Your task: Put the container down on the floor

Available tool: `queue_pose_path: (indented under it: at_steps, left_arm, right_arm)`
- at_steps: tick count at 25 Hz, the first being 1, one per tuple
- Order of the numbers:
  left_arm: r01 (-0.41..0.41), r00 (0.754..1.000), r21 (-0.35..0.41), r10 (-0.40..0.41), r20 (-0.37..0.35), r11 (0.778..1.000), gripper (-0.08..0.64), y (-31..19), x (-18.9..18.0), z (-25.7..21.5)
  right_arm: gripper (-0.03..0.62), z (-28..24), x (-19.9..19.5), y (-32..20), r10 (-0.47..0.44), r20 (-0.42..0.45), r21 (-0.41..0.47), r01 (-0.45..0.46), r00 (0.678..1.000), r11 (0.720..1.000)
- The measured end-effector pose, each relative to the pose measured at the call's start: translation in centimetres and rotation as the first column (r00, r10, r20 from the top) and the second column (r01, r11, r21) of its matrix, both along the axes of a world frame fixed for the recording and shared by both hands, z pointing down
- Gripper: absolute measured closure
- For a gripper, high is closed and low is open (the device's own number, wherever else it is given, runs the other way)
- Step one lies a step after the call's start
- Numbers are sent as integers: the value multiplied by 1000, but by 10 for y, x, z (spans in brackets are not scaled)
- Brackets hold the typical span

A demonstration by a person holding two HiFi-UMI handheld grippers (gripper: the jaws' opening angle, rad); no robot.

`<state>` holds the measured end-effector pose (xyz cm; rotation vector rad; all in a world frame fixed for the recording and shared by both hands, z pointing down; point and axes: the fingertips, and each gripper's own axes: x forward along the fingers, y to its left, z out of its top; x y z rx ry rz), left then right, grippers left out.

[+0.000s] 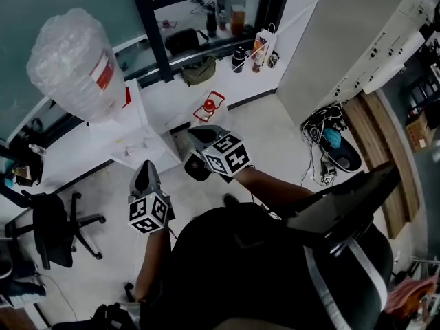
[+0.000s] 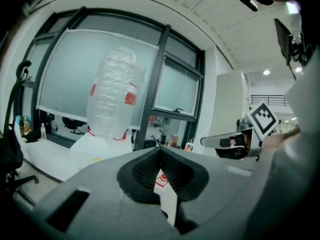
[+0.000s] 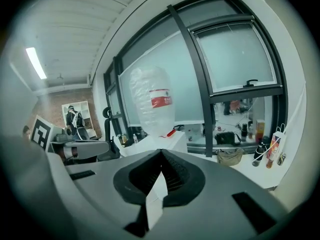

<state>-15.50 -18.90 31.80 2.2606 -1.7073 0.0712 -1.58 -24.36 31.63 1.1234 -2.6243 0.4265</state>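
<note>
The container is a big clear water jug [image 1: 75,67] with a red label, standing upside down on a white dispenser [image 1: 134,139]. It also shows in the left gripper view [image 2: 112,94] and the right gripper view [image 3: 152,101]. My left gripper [image 1: 146,169] is shut and empty, in front of the dispenser and apart from the jug. My right gripper [image 1: 198,135] is also shut and empty, to the right of the dispenser. In each gripper's own view, the left gripper [image 2: 160,150] and the right gripper [image 3: 161,153] have jaws that meet at the tips with nothing between them.
A black office chair [image 1: 51,232] stands at the left. A small red object [image 1: 210,106] lies on the floor by the low white ledge [image 1: 227,91], which carries bags and bottles. A black window post [image 1: 155,33] rises behind the dispenser. Cables [image 1: 330,133] lie at the right.
</note>
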Motion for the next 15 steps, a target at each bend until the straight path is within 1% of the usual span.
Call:
queue_pose_path:
  at_steps: [6,15]
  left_arm:
    - [-7,1000,-9,7,10,1000,552,0,-1,1]
    - [0,1000,-16,1,25,1000,552,1,-2,6]
  right_arm:
    - [584,-7,4,-6,22,33,7,-22,999,1000]
    - [584,-2,1,-7,6,29,14,-6,1000,1000]
